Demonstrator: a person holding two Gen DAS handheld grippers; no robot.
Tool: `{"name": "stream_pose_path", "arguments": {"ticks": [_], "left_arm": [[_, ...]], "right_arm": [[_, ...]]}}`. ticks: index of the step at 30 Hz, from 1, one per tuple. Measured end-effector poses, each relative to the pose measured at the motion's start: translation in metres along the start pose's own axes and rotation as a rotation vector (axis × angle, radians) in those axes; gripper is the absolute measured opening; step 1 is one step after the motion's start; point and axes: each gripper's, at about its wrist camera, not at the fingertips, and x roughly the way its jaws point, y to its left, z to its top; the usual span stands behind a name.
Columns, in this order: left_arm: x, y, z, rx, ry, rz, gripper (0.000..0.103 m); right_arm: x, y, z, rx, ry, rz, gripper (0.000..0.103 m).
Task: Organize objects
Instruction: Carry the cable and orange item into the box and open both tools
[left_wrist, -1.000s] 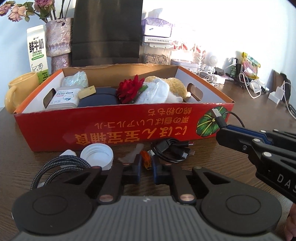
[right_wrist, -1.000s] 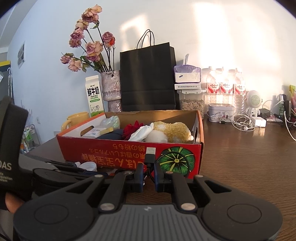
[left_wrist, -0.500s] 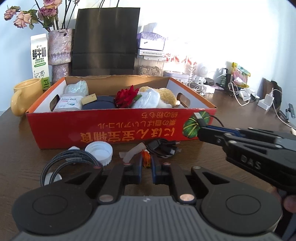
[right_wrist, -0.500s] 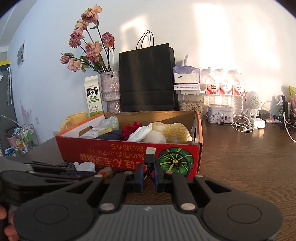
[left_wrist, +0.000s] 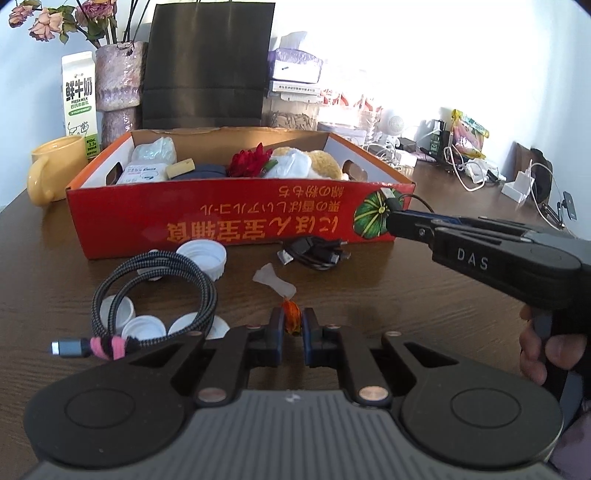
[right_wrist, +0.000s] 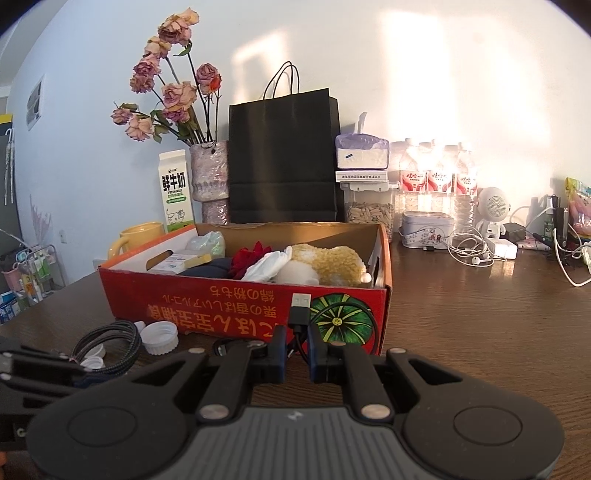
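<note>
My left hand-held gripper (left_wrist: 293, 322) is clamped on an orange wrapped candy (left_wrist: 290, 316) low over the desk (left_wrist: 424, 295); the red box (left_wrist: 221, 218) lies at 12 o'clock. My right hand-held gripper (right_wrist: 295, 341) pinches a black USB cable (right_wrist: 300, 309), plug upright before that box.

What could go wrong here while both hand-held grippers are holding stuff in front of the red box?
The right hand-held gripper pinches a black USB cable whose loose bundle still lies on the table; lifting may drag or snag it against the red box. The left hand-held gripper grips only the orange end of a clear wrapper, which could slip.
</note>
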Motion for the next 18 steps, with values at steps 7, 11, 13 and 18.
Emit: {"name": "stream_pose_path", "arguments": {"ticks": [7, 11, 13, 18], "left_arm": [[0.001, 0.000, 0.001, 0.027, 0.042, 0.020, 0.011], [-0.016, 0.000, 0.010, 0.059, -0.021, 0.034, 0.011], [-0.025, -0.001, 0.015, 0.079, -0.055, 0.048, 0.010], [-0.041, 0.001, 0.025, 0.100, -0.111, 0.071, 0.010]], "right_arm": [[-0.005, 0.004, -0.002, -0.004, 0.001, -0.002, 0.010], [-0.006, 0.005, -0.003, -0.004, -0.001, -0.001, 0.010], [-0.006, 0.005, -0.003, -0.004, -0.001, 0.000, 0.010], [-0.008, 0.006, -0.003, -0.009, -0.002, 0.007, 0.010]]}}
